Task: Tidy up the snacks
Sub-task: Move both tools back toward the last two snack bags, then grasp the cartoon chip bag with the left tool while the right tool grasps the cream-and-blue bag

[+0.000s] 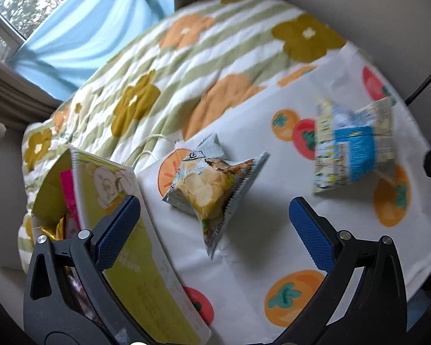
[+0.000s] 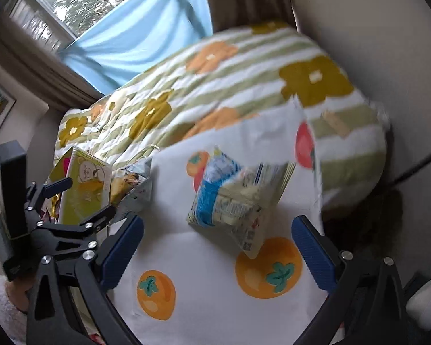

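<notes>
A silver chips bag (image 1: 212, 189) lies on a white fruit-print cloth (image 1: 258, 247), just ahead of my open left gripper (image 1: 214, 230), which holds nothing. A blue-and-white snack bag (image 1: 353, 149) lies farther right, blurred. A yellow-green box (image 1: 115, 201) with a bear print stands at the left with wrapped snacks inside. In the right wrist view my right gripper (image 2: 218, 253) is open and empty, with the blue-and-white snack bag (image 2: 238, 198) just beyond its fingertips. The chips bag (image 2: 132, 187), the box (image 2: 86, 189) and the left gripper (image 2: 84, 198) are at its left.
The cloth covers part of a flower-print quilt (image 1: 172, 66) on a bed. A thin white cable (image 1: 146, 149) lies on the quilt behind the box. A window with a blue curtain (image 1: 80, 31) is at the back. A fluffy white sleeve (image 2: 3, 302) shows at lower left.
</notes>
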`<action>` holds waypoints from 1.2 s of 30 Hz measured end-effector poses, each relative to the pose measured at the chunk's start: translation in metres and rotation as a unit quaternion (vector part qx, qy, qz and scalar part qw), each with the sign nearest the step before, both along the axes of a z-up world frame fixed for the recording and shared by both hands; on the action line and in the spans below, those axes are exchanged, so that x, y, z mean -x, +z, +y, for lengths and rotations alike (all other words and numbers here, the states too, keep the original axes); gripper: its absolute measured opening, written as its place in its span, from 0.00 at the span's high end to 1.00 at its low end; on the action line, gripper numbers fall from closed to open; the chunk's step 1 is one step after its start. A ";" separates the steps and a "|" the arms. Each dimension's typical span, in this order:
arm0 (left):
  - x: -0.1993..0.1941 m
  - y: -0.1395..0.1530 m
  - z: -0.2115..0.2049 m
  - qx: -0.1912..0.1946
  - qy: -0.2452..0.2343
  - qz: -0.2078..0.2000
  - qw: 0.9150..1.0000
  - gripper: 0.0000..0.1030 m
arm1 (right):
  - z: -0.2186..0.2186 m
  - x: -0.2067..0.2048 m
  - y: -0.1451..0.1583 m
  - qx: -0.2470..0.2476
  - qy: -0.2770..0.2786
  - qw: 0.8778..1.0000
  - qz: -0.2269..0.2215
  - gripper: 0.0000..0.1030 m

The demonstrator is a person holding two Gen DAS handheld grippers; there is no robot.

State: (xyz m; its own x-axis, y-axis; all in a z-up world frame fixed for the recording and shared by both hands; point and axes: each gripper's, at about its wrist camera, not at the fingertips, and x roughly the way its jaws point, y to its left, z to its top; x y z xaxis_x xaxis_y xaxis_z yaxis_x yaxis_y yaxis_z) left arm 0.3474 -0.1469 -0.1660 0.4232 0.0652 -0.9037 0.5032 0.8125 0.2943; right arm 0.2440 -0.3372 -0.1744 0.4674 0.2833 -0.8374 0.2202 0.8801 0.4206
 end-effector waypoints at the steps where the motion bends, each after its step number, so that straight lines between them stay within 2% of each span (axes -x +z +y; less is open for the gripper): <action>1: -0.005 -0.007 0.000 -0.008 0.000 0.004 1.000 0.00 | -0.001 -0.002 -0.008 -0.006 -0.007 1.000 0.005 0.00; 6: -0.030 -0.038 -0.004 -0.044 -0.019 0.020 0.999 0.00 | -0.003 -0.015 -0.040 -0.024 -0.033 0.999 0.032 0.00; 12: -0.048 -0.067 -0.008 -0.044 -0.041 0.059 0.996 0.00 | -0.003 -0.028 -0.063 -0.032 -0.061 0.996 0.049 0.00; 17: -0.054 -0.086 -0.010 -0.042 -0.043 0.086 0.994 0.01 | -0.001 -0.033 -0.067 -0.012 -0.069 0.996 0.053 0.00; 19: -0.056 -0.088 -0.008 -0.038 -0.044 0.085 0.995 0.11 | -0.001 -0.033 -0.068 -0.010 -0.072 0.996 0.053 0.00; 20: -0.057 -0.089 -0.007 -0.038 -0.046 0.084 0.995 0.26 | 0.000 -0.035 -0.069 -0.010 -0.073 0.996 0.053 0.00; 28: -0.056 -0.088 -0.006 -0.025 -0.059 0.088 0.994 0.31 | 0.006 -0.042 -0.077 -0.016 -0.076 0.996 0.052 0.00; 36: -0.051 -0.074 -0.006 0.010 -0.055 0.094 0.994 0.32 | 0.005 -0.047 -0.081 -0.021 -0.078 0.995 0.050 0.00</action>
State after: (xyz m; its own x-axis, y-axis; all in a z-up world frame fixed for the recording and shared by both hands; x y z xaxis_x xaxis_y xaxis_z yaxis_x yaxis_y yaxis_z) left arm 0.3984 -0.1530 -0.2395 0.2494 0.0088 -0.9684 0.6345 0.7540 0.1702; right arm 0.2906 -0.3321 -0.2558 0.4227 0.2505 -0.8710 0.3950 0.8140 0.4258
